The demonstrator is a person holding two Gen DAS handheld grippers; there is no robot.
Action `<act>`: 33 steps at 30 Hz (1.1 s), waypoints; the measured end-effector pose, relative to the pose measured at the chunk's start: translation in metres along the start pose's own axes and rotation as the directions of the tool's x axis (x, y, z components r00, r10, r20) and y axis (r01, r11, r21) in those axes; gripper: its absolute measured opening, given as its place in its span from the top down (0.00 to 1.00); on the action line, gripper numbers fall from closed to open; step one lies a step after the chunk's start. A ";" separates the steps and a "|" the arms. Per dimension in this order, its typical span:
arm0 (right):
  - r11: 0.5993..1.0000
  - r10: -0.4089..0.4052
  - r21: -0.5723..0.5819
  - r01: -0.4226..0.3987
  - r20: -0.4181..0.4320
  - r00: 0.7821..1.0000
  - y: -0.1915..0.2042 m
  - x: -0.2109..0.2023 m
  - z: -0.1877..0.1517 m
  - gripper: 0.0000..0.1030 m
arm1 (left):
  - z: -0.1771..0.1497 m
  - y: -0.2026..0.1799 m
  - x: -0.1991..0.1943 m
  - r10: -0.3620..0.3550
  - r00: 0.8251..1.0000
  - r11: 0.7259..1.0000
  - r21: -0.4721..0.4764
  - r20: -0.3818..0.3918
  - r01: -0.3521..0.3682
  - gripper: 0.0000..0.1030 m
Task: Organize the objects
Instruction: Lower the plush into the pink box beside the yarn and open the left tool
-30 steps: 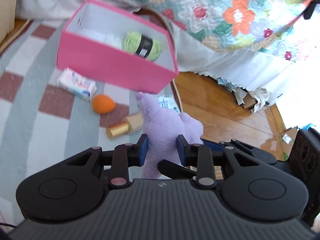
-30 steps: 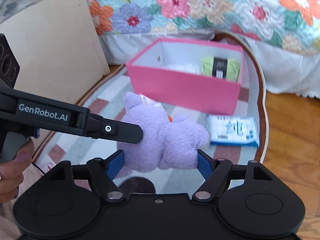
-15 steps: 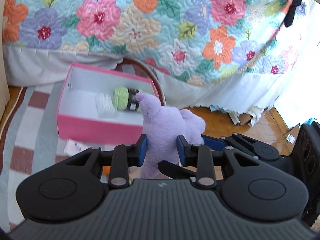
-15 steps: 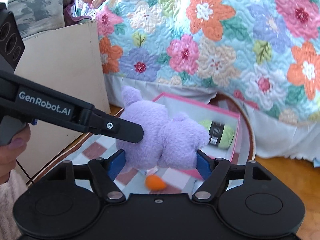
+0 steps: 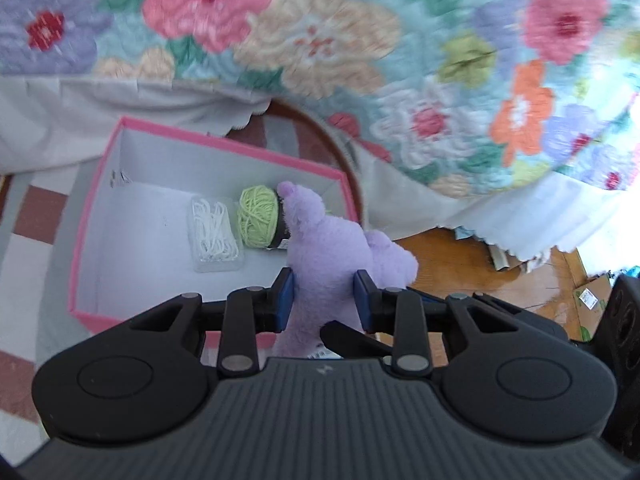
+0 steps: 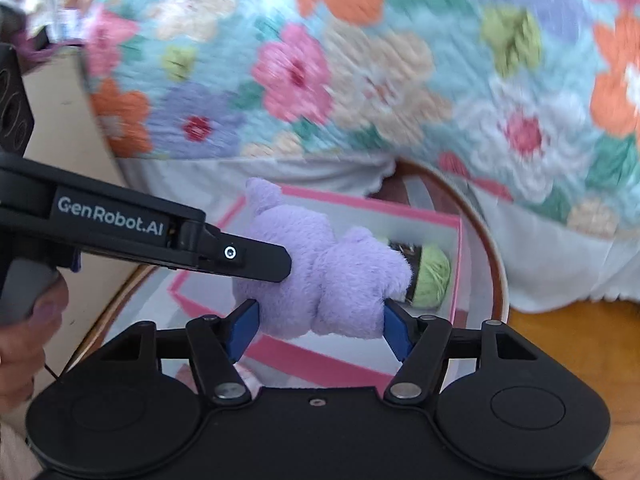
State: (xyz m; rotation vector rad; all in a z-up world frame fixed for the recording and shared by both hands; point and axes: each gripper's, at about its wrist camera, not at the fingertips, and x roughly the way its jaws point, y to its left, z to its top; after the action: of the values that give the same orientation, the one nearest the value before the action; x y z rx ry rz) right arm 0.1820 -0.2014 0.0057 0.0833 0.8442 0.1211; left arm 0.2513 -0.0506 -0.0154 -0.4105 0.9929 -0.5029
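Purple plush toy (image 5: 332, 256) pinched by left gripper (image 5: 324, 294) and closing right gripper (image 6: 320, 326), above pink box (image 5: 90, 216); white cord packet (image 5: 214, 234) only in left view.

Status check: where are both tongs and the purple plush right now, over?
Left tongs shut on purple plush; right tongs closing around it too. Plush above pink box. Green yarn, white bundle inside; nothing blocking.

A fuzzy lilac plush (image 5: 324, 256) hangs in the air above the near right corner of an open pink box (image 5: 96, 200), white inside. In the box, green yarn (image 5: 258, 216) lies by the right wall, touching a clear packet (image 5: 214, 234) of white loops.
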 end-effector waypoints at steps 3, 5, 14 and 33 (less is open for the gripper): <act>1.000 -0.024 0.016 0.025 -0.070 0.997 -0.010 0.031 0.005 0.35 | 0.009 0.015 0.036 0.009 0.998 0.999 -0.051 -0.061 -0.012 0.71; 0.999 -0.034 0.019 0.036 -0.118 0.992 -0.014 0.048 0.006 0.36 | 0.011 0.026 0.056 0.009 0.995 0.996 -0.087 -0.099 -0.018 0.71; 0.991 -0.134 -0.061 0.122 -0.282 0.950 -0.017 0.097 0.008 0.38 | 0.004 0.076 0.123 -0.088 0.967 0.943 -0.332 -0.241 0.003 0.71; 0.965 -0.233 -0.196 0.173 -0.349 0.908 -0.023 0.132 0.001 0.70 | -0.004 0.081 0.162 -0.035 0.957 0.940 -0.335 -0.289 -0.067 0.69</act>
State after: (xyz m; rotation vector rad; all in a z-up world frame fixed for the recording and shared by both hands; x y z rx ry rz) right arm 0.2709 -0.2058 -0.0940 -0.1866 1.2123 0.0062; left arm 0.3374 -0.0786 -0.1722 -0.6521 1.3774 -0.3808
